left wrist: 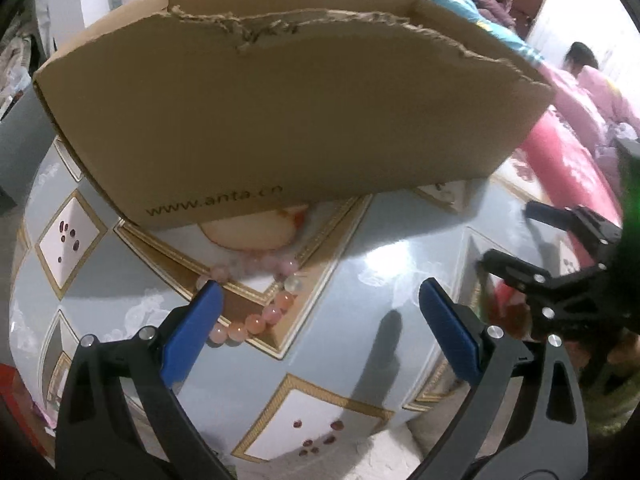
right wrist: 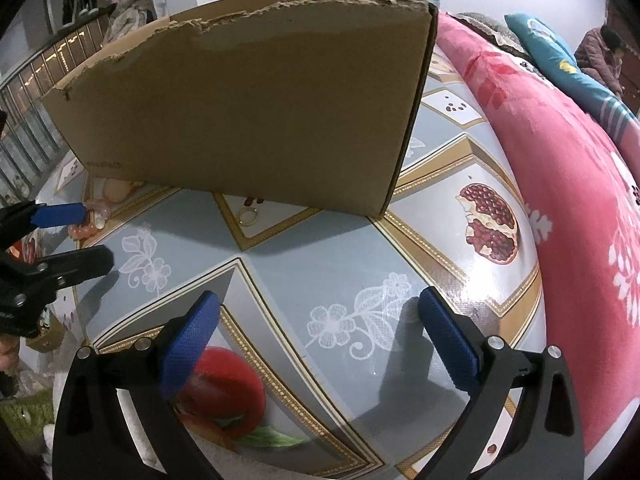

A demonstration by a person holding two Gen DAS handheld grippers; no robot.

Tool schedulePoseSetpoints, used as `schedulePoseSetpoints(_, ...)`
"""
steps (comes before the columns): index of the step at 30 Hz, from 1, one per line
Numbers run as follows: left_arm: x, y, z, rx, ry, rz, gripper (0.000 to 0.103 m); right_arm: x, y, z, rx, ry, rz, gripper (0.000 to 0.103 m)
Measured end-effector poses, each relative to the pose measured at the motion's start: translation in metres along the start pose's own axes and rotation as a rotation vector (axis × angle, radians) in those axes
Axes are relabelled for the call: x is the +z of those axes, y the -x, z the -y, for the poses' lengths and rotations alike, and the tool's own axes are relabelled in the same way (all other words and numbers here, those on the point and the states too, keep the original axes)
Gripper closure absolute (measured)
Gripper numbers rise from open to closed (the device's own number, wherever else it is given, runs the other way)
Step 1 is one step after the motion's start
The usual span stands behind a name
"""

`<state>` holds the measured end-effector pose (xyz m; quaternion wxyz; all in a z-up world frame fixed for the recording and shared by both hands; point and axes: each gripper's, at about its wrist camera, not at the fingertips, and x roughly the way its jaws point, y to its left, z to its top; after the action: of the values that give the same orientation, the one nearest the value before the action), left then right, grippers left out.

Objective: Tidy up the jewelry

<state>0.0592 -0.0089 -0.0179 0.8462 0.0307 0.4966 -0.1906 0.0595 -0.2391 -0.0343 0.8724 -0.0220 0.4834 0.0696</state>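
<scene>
A pink bead bracelet lies on the patterned table in front of a brown cardboard box. My left gripper is open just above the table, its left blue pad touching or overlapping the bracelet's near side. In the right wrist view the bracelet shows at far left beside the left gripper's blue pad. A small gold ring lies by the box at its front edge. My right gripper is open and empty, well short of the ring.
The table has a glossy cloth with fruit and flower prints. A red floral blanket runs along the right side. Two persons sit in the background. The right gripper appears at the right of the left wrist view.
</scene>
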Motion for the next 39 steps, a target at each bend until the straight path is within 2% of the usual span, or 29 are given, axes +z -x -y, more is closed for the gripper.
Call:
schedulePoseSetpoints(4, 0.003, -0.01, 0.012, 0.124, -0.066, -0.012, 0.007, -0.002, 0.001, -0.001, -0.001, -0.001, 0.007, 0.006)
schedulePoseSetpoints(5, 0.003, -0.011, 0.013, 0.133, -0.074, -0.003, 0.007, -0.002, 0.001, -0.001, -0.002, -0.002, 0.009, 0.006)
schedulePoseSetpoints(8, 0.005, -0.011, 0.012, 0.141, -0.051, -0.006, 0.007, -0.003, 0.002, -0.002, -0.001, 0.0, 0.011, 0.006)
schedulePoseSetpoints(31, 0.008, -0.013, 0.013, 0.147, -0.044, -0.007, 0.007, -0.006, 0.004, -0.004, -0.002, -0.003, 0.02, 0.006)
schedulePoseSetpoints(39, 0.001, -0.01, 0.016, 0.141, -0.056, 0.021, 0.007, -0.006, 0.005, -0.005, -0.006, -0.009, 0.021, 0.006)
